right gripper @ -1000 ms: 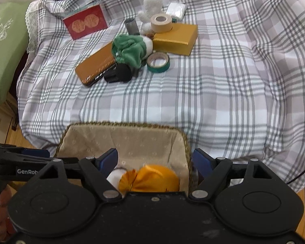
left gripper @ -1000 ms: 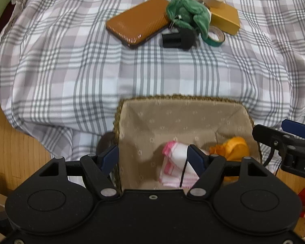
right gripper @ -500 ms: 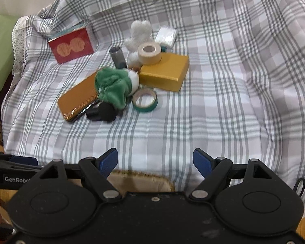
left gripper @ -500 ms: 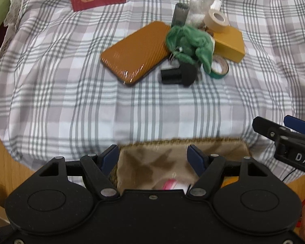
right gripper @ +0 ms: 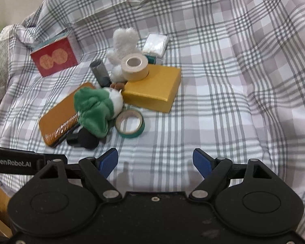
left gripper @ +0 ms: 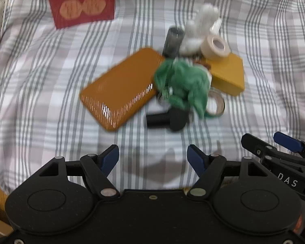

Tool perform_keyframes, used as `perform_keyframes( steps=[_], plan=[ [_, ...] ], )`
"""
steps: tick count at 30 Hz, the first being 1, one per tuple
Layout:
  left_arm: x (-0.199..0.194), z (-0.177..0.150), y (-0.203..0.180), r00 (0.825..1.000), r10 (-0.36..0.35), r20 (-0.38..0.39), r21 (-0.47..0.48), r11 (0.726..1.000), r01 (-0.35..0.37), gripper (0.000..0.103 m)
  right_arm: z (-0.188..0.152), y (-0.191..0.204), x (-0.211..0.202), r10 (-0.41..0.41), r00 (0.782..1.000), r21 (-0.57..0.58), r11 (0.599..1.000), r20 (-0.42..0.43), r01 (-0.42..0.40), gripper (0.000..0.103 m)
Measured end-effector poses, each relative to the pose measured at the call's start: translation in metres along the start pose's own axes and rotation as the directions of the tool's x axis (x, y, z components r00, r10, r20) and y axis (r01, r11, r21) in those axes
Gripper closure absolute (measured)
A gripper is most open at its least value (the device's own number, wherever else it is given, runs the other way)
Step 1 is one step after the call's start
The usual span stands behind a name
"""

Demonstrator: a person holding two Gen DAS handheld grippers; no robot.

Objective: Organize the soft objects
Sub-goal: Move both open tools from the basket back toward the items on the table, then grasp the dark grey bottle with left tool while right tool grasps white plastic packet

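Here, left tool [left gripper: 153,160] and right tool [right gripper: 156,161] both agape, empty; above plaid cloth [right gripper: 213,93].

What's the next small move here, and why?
Probably ease the left gripper forward toward the green plush and centre its open fingers over it. Both grippers are empty and short of the clutter, the plush is the nearest soft item, and it lies against the orange case and over the green tape roll, so a top approach looks cleanest.
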State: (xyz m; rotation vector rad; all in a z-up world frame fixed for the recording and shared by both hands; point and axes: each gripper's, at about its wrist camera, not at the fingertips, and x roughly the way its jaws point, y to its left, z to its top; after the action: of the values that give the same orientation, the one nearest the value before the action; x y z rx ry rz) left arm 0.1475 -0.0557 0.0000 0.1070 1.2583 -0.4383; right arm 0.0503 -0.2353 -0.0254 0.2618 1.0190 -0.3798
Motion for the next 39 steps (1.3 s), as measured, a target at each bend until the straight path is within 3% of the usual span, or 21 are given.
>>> perform_keyframes(
  steps=[12, 22, 28, 35, 39],
  plan=[
    [0.015, 0.073, -0.011, 0.992, 0.043, 0.118, 0.043, 0.998, -0.049, 0.031, 0.061, -0.009, 0.022, -0.017, 0.993, 0.049, 0.999, 0.114, 0.012, 0.022],
    [0.065, 0.126, -0.025, 0.995, 0.044, 0.084, 0.098, 0.994, -0.052, 0.03, 0.102, -0.004, 0.046, -0.028, 0.988, 0.015, 1.0, 0.154, 0.026, 0.022],
    [0.09, 0.144, -0.011, 0.991, 0.11, 0.069, 0.06, 0.992, -0.114, 0.03, 0.124, 0.01, 0.07, -0.02, 0.989, -0.033, 0.999, 0.145, 0.025, 0.022],
    [0.105, 0.165, 0.022, 0.971, 0.222, 0.093, 0.002, 0.975, -0.223, 0.03, 0.152, 0.046, 0.116, -0.026, 0.991, -0.117, 0.992, 0.131, 0.041, 0.023],
    [0.11, 0.171, 0.039, 0.964, 0.253, 0.086, -0.031, 0.967, -0.251, 0.03, 0.17, 0.064, 0.138, -0.025, 0.991, -0.136, 0.99, 0.131, 0.043, 0.024]
  ],
)
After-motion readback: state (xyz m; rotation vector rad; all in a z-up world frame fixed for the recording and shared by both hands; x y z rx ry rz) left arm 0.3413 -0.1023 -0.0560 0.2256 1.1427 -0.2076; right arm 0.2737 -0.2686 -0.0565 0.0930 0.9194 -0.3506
